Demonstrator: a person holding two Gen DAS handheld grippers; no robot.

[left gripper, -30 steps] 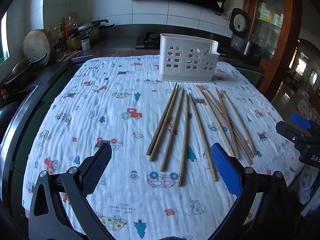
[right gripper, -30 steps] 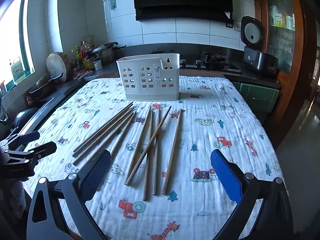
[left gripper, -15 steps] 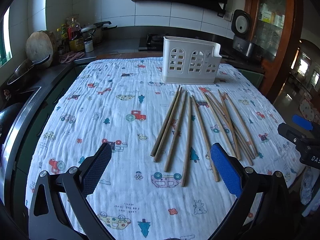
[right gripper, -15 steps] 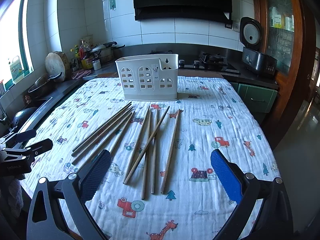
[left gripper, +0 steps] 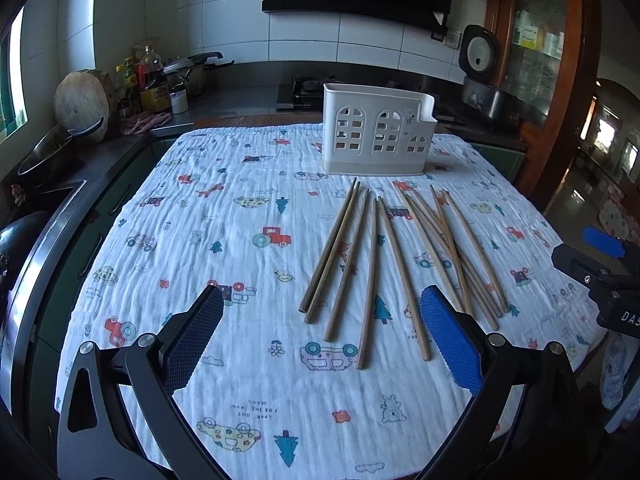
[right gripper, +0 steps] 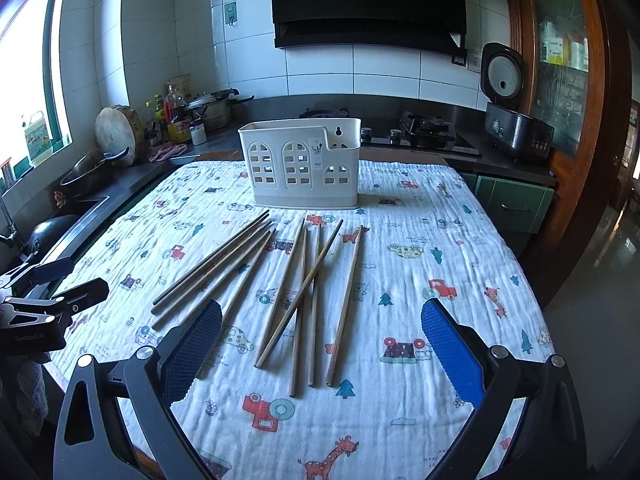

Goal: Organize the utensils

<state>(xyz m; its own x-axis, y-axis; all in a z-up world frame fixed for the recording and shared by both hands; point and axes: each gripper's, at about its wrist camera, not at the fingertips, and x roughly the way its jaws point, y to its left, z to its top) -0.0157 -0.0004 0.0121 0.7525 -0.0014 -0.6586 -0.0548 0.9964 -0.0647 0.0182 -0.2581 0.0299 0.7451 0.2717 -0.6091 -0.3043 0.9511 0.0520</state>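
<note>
Several wooden chopsticks (left gripper: 370, 264) (right gripper: 300, 284) lie loose on the printed cloth, fanned toward a white utensil caddy (left gripper: 376, 134) (right gripper: 304, 168) that stands upright at the far side. My left gripper (left gripper: 320, 340) hovers open above the near ends of the left-hand sticks, nothing between its blue pads. Over the near ends of the right-hand sticks my right gripper (right gripper: 320, 344) is open and holds nothing. Each gripper shows at the edge of the other's view: the right gripper (left gripper: 600, 264), the left gripper (right gripper: 52, 292).
A white cloth with cartoon prints (left gripper: 224, 220) covers the table. Behind it runs a dark counter with a pot (right gripper: 212, 110), bottles (right gripper: 176, 116), a round wooden board (right gripper: 118, 130), a gas hob (right gripper: 428, 126) and a rice cooker (right gripper: 508, 96). A wok (right gripper: 88, 168) sits at left.
Both grippers have risen and pulled back slightly, so the caddy and chopsticks sit lower in the views. Nothing on the table has moved.
</note>
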